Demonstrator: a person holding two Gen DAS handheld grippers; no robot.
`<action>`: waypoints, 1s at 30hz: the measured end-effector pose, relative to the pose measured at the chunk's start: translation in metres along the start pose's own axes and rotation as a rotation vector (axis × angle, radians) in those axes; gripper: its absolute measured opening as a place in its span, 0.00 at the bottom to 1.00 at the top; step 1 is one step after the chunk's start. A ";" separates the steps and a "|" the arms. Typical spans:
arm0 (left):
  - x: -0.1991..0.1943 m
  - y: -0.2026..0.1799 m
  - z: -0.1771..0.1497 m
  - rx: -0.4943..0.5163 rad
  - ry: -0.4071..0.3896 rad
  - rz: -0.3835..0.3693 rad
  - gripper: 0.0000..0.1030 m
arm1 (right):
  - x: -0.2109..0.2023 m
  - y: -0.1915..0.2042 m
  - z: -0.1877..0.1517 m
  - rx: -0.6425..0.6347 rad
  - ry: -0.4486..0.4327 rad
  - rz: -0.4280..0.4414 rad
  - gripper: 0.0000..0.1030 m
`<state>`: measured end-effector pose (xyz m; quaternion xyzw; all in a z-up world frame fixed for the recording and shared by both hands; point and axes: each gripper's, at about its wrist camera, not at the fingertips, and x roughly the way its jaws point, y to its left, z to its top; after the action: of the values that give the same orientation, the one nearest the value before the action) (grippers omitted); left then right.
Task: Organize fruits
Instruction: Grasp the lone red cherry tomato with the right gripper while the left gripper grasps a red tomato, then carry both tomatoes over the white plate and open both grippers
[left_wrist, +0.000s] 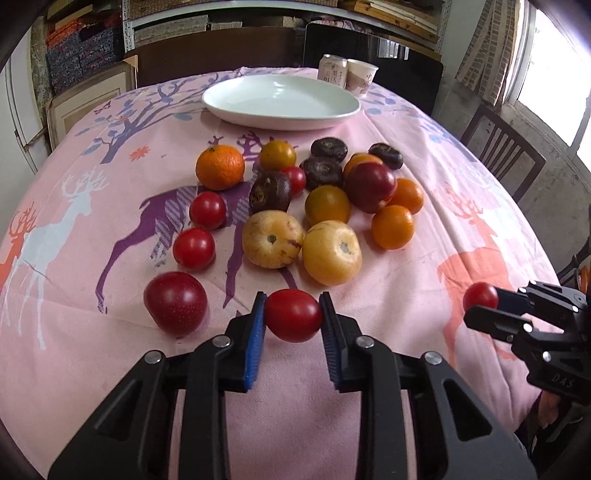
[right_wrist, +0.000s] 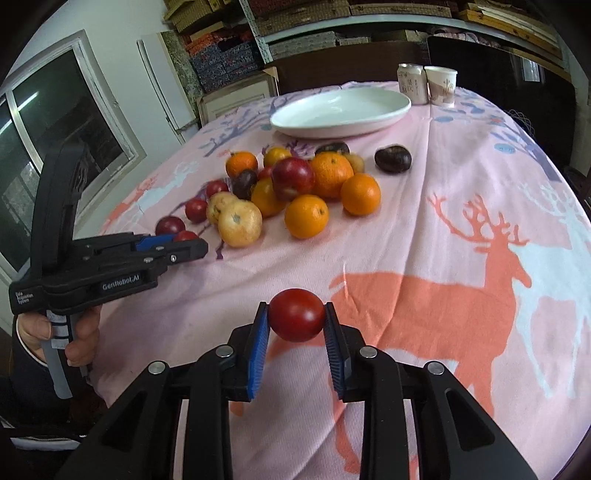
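My left gripper (left_wrist: 293, 315) is shut on a red cherry tomato (left_wrist: 293, 315) near the table's front edge; it also shows in the right wrist view (right_wrist: 184, 238). My right gripper (right_wrist: 296, 315) is shut on another red cherry tomato (right_wrist: 296, 315); it shows at the right of the left wrist view (left_wrist: 480, 297). A pile of fruit lies mid-table: oranges (left_wrist: 219, 167), yellow round fruits (left_wrist: 272, 239), dark purple fruits (left_wrist: 270, 191), red plums (left_wrist: 175, 302) and more tomatoes (left_wrist: 194, 249). An empty white plate (left_wrist: 280, 101) stands behind the pile.
A pink deer-print cloth (left_wrist: 424, 258) covers the table. A can (left_wrist: 332, 71) and a paper cup (left_wrist: 362, 77) stand at the far edge behind the plate. A wooden chair (left_wrist: 502, 151) is at the right. Shelves fill the back wall.
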<state>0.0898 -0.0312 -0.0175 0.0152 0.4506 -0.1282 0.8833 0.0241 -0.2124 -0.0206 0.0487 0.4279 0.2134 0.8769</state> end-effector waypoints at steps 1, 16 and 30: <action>-0.008 0.001 0.006 0.006 -0.020 -0.002 0.27 | -0.008 0.002 0.009 -0.009 -0.032 0.003 0.28; 0.002 0.046 0.167 -0.091 -0.162 0.049 0.27 | 0.028 0.006 0.179 -0.031 -0.308 -0.031 0.29; 0.129 0.066 0.205 -0.195 0.024 -0.018 0.50 | 0.145 -0.050 0.205 0.110 -0.039 -0.198 0.48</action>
<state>0.3405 -0.0239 -0.0045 -0.0734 0.4718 -0.0916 0.8739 0.2773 -0.1777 -0.0113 0.0583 0.4248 0.1009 0.8978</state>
